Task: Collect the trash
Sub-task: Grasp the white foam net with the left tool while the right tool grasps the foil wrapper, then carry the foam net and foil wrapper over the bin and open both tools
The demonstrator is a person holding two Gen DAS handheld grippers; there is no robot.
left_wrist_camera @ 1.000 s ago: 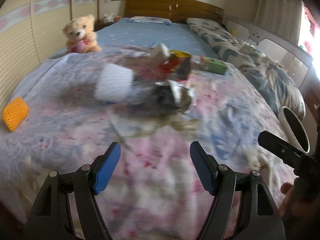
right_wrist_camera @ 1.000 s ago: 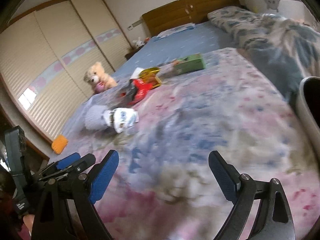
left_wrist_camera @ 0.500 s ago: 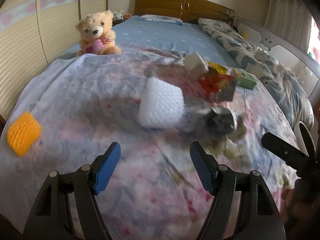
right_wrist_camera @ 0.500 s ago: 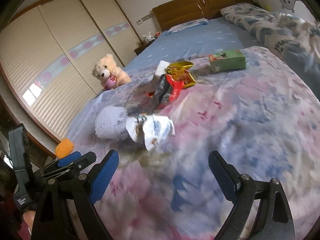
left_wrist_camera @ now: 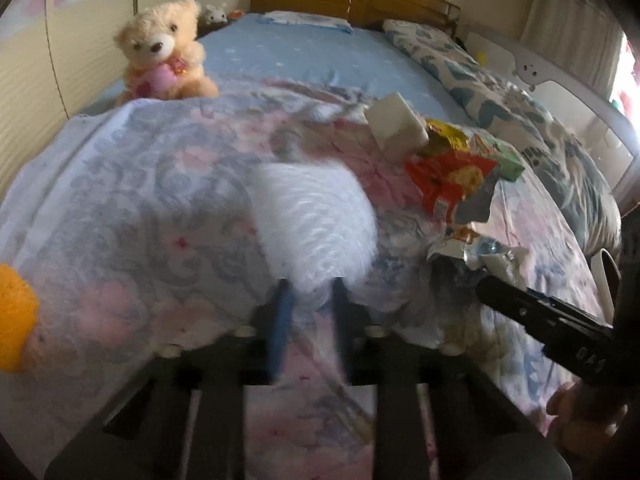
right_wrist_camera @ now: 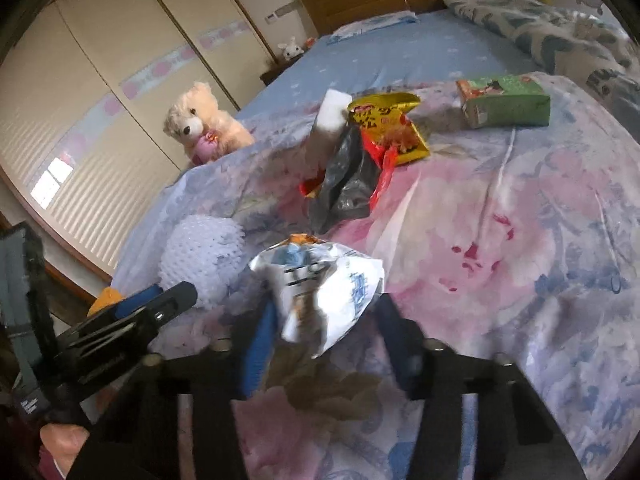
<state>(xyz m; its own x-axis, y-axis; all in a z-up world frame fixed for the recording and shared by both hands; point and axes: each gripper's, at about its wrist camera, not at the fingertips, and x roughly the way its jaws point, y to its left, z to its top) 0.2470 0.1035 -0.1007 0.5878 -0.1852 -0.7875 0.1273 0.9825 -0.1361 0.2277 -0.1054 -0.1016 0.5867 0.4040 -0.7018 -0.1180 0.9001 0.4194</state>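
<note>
Left claw [left_wrist_camera: 310, 300] down low on the bed's floral quilt [left_wrist_camera: 160, 184], blue pads drawn in narrow around the near edge of the white foam net sleeve [left_wrist_camera: 316, 224]; blurred by motion, so firmness of the pinch cannot be told, but the foam sits between the pads. Far left on the quilt edge, an orange foam net [left_wrist_camera: 14, 316], well apart from the rest. Beyond, a cream teddy bear [left_wrist_camera: 162, 56] sitting upright on the blue sheet near the wardrobe doors. Right of the white sleeve, a silver crumpled wrapper [right_wrist_camera: 320, 288] lying on the quilt, set between the pads of the right claw [right_wrist_camera: 324, 328]; pads partly closed around it, contact on the left side unclear through the blur. Farther back, a red-and-yellow snack bag [right_wrist_camera: 390, 128] with a grey-black torn bag [right_wrist_camera: 348, 176] just in front of it, touching, and a white foam block [right_wrist_camera: 330, 120] standing tilted against them. Farthest right, a green carton [right_wrist_camera: 506, 100] lying on its side, apart from the pile, near the patterned duvet [right_wrist_camera: 560, 36].
</note>
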